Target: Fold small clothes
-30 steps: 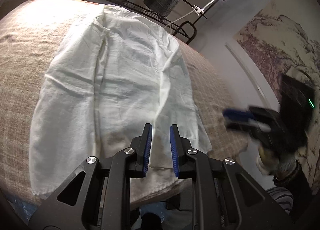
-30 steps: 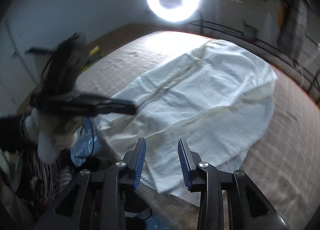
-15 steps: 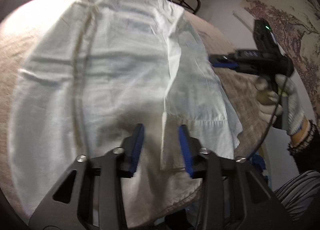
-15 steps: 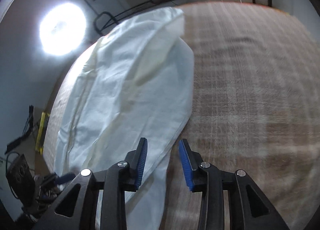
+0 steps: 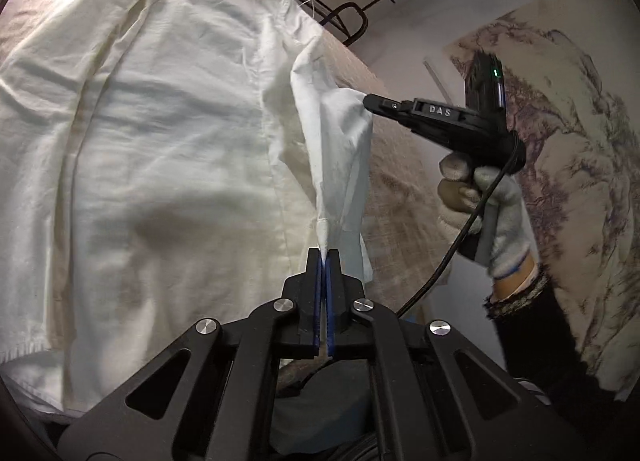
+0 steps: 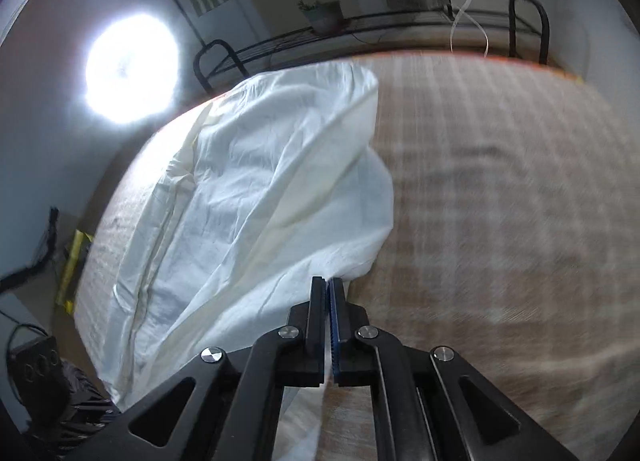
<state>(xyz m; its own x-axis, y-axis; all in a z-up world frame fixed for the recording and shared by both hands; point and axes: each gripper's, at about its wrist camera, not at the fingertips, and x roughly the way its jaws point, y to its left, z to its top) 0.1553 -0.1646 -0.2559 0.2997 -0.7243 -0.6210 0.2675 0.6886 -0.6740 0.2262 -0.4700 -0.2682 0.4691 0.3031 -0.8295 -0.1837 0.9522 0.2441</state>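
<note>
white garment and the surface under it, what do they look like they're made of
White garment: thin matte woven cloth, probably cotton or linen; it creases finely and drapes softly. Table cover: coarse beige woven fabric, burlap-like, with a visible grid weave, though blurred.

One white garment (image 5: 160,141); two claws, left (image 5: 324,257) and right (image 6: 329,285); one gloved hand (image 5: 484,201)

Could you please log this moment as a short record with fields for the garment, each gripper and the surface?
garment: white shirt, mostly spread flat, its right-hand edge lifted off the surface
left gripper: shut on the shirt's near lifted edge
right gripper: shut on the same edge, farther along
surface: beige woven cover under the shirt
stage: first fold starting, nothing folded over yet
</note>
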